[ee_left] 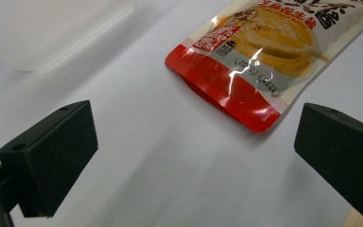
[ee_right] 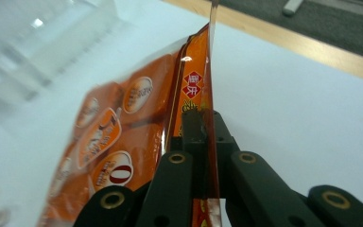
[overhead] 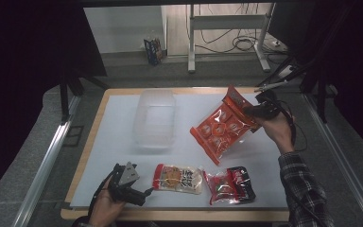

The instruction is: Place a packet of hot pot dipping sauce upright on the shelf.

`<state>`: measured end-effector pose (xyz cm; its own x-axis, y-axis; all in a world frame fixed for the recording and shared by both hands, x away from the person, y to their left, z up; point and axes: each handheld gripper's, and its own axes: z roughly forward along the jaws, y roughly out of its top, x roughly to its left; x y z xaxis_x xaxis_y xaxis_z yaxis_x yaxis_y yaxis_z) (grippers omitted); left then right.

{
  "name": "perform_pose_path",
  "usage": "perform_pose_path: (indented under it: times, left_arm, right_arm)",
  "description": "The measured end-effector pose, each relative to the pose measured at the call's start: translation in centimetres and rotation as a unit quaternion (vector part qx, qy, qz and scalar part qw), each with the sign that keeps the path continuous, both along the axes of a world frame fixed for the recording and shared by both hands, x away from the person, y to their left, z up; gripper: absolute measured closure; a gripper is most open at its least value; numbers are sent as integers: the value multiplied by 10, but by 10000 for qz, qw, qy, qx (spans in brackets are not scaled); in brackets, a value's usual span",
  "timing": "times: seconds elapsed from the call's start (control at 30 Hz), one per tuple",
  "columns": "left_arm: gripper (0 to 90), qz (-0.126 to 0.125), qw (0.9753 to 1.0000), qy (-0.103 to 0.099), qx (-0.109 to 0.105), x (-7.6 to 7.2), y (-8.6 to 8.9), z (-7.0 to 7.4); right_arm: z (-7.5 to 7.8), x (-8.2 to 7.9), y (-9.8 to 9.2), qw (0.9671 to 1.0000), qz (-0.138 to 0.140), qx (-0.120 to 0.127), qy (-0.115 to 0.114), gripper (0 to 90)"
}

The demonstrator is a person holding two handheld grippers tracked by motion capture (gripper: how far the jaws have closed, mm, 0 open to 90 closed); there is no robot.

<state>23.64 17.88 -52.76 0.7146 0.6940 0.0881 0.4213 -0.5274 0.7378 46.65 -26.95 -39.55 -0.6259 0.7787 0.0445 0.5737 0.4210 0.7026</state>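
Above table, right gripper [overhead: 257,111] pinches orange bag [overhead: 220,127].

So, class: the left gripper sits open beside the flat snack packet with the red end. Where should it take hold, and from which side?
Grip the red sealed end of the snack packet. It is the end nearest the open left gripper, thin and flat, so it probably fits between the jaws. Come in low from the packet's left, along the table, one jaw sliding under the edge.

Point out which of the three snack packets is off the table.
The large orange packet of round snacks, pinched in the right tongs. The beige-and-red packet and red-and-black packet lie flat near the front edge.
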Motion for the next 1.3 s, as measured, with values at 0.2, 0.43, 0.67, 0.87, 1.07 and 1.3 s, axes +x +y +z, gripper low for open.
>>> perform_pose_path:
  times: [0.2, 0.43, 0.67, 0.87, 1.07, 1.3]
  left_arm:
    - [0, 18, 9999, -72, -92, -1, 1, 1]
    - [0, 71, 9994, 29, -323, -1, 5, 2]
    - [0, 82, 9997, -70, -200, -1, 5, 2]
    - [0, 95, 9998, -124, -158, -1, 4, 2]
    - [0, 96, 9997, -169, -127, -1, 4, 2]
    - [0, 93, 9998, -172, -67, -1, 4, 1]
  right_arm:
    - [22, -9, 11, 9995, 227, 188, -94, 883]
    - [41, -17, 28, 9982, 459, 334, -176, 884]
    - [59, -28, 59, 9948, 888, 448, -215, 884]
    - [66, -32, 78, 9928, 1077, 480, -227, 884]
    - [78, -36, 98, 9906, 1271, 335, -370, 886]
    - [88, -33, 105, 9914, 1164, 324, -501, 886]
